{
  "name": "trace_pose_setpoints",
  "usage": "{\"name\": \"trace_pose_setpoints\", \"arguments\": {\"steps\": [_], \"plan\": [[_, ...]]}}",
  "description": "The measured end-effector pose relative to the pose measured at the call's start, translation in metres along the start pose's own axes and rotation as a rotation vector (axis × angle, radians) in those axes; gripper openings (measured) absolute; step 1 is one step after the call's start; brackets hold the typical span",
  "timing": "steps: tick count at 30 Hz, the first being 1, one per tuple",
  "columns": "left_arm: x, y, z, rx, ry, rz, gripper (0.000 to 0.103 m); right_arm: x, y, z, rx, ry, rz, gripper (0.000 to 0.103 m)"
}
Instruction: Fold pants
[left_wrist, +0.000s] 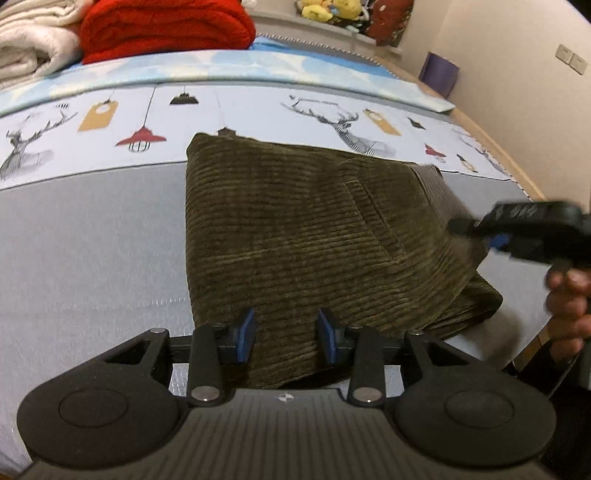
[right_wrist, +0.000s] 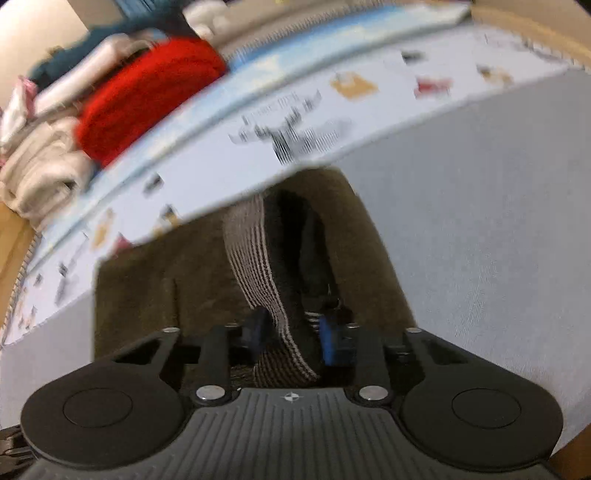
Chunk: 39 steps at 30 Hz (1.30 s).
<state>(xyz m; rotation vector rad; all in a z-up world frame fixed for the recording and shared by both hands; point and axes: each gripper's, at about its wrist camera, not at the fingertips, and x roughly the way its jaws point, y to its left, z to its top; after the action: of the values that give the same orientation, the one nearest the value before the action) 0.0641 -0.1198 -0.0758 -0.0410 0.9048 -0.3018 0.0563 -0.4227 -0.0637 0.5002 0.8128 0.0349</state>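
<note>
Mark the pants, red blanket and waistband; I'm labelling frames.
pants (left_wrist: 303, 229), left wrist view, middle of top fold
red blanket (left_wrist: 166, 27), left wrist view, its front
waistband (right_wrist: 255, 266), right wrist view, striped band

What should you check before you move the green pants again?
1. Left gripper open and holding nothing: ok, its jaws stand apart over the pants.
2. Right gripper on the striped waistband: cannot tell, the band runs between its fingers but the right wrist view is blurred.
3. Pants folded into a compact stack: ok.
4. Pants fully on the bed: ok, though the near edge lies close to the side.
5. Red blanket away from the pants: ok.
</note>
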Motion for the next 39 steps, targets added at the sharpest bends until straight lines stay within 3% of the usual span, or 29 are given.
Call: {"name": "trace_pose_setpoints", "arguments": {"steps": [3,5,7,9,10,11,15,17,18,20,22,24,26,29,33,39], "plan": [[-0.017,0.001,-0.007,0.012,-0.040,-0.003,0.041,-0.040,-0.002,0.006,0.007,-0.157,0.076,0.022],[-0.024,0.001,-0.005,0.001,-0.070,-0.027,0.041,-0.056,-0.002,0.002,-0.032,-0.227,0.035,0.022],[-0.025,0.000,-0.001,0.003,-0.078,-0.057,0.041,-0.048,-0.012,0.003,-0.008,-0.184,-0.048,0.023],[-0.015,-0.003,-0.002,0.034,-0.023,-0.048,0.041,-0.024,-0.029,0.001,0.050,-0.027,-0.127,0.025],[-0.009,-0.005,-0.005,0.060,-0.001,-0.024,0.041,-0.015,-0.038,-0.002,0.089,0.029,-0.144,0.031],[-0.009,-0.007,-0.007,0.083,-0.005,-0.012,0.041,-0.018,-0.042,-0.002,0.109,0.006,-0.138,0.039],[-0.021,-0.009,-0.003,0.110,-0.041,-0.026,0.041,-0.051,-0.026,-0.001,-0.018,-0.163,-0.131,0.041],[-0.024,-0.009,-0.005,0.126,-0.045,-0.021,0.041,-0.061,-0.017,-0.001,-0.075,-0.200,-0.036,0.041],[-0.021,-0.010,-0.008,0.138,-0.015,-0.009,0.041,-0.059,-0.011,-0.002,-0.106,-0.185,0.018,0.041],[-0.005,-0.012,-0.019,0.190,0.071,0.043,0.041,-0.043,0.000,-0.005,-0.183,-0.068,0.075,0.041],[-0.004,-0.018,-0.021,0.257,0.072,0.075,0.041,-0.012,0.004,-0.020,-0.267,0.110,-0.023,0.041],[-0.008,-0.015,-0.017,0.220,0.074,0.066,0.041,-0.008,0.014,-0.025,-0.344,0.108,-0.071,0.041],[-0.010,-0.005,-0.011,0.150,0.093,0.045,0.041,-0.013,0.021,-0.024,-0.371,0.080,-0.068,0.042],[-0.025,0.005,0.011,0.087,0.078,0.033,0.041,-0.025,0.018,-0.016,-0.308,0.035,-0.023,0.042],[-0.047,0.008,0.056,0.160,-0.011,0.014,0.041,-0.034,0.025,0.015,-0.343,-0.027,0.013,0.045],[-0.039,0.009,0.116,0.263,-0.087,-0.027,0.039,-0.008,0.051,0.062,-0.512,0.000,-0.002,0.048]]}}
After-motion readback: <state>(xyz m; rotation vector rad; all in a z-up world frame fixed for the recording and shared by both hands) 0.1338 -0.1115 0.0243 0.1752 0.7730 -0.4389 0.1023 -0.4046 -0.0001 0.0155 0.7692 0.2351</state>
